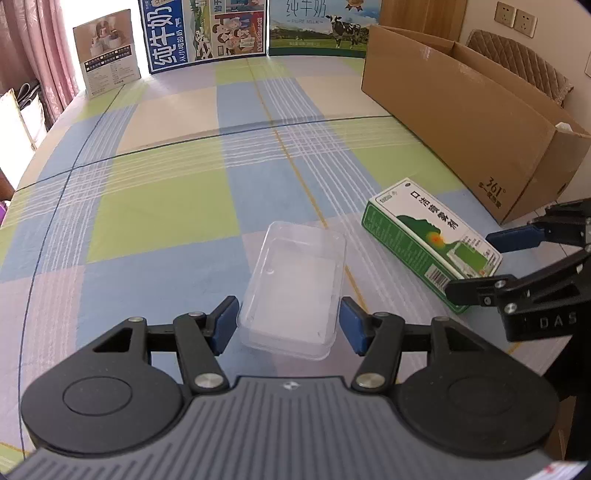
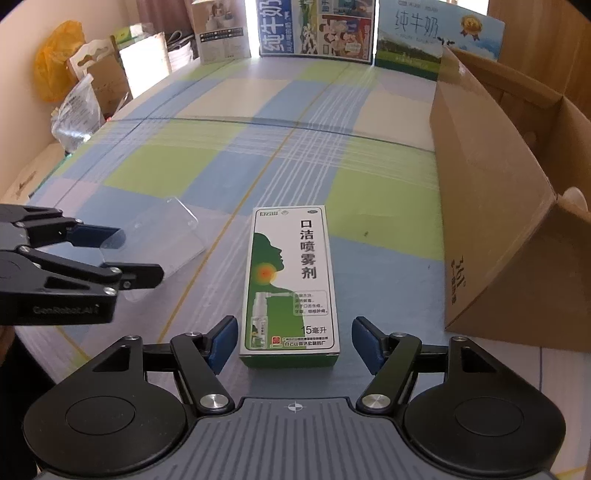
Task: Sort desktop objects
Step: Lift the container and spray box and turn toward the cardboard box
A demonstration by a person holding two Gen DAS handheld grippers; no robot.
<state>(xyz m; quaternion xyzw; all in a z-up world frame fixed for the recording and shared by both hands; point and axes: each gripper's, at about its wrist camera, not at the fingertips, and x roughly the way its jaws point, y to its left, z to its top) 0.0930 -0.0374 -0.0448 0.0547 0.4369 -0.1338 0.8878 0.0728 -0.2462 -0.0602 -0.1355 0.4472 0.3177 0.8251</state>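
Note:
A clear plastic tray (image 1: 293, 288) lies on the checked tablecloth. My left gripper (image 1: 290, 323) is open, its blue pads on either side of the tray's near end without closing on it. A green and white spray box (image 2: 290, 284) lies flat to the right of the tray; it also shows in the left wrist view (image 1: 430, 238). My right gripper (image 2: 293, 341) is open, its pads on either side of the box's near end. In the right wrist view the left gripper (image 2: 127, 254) and the tray (image 2: 162, 238) show at the left.
A large open cardboard box (image 1: 476, 110) stands along the table's right side, close to the spray box; it also shows in the right wrist view (image 2: 495, 206). Milk cartons (image 1: 207, 29) and a card (image 1: 107, 51) stand along the far edge. Bags (image 2: 74, 110) lie off the left edge.

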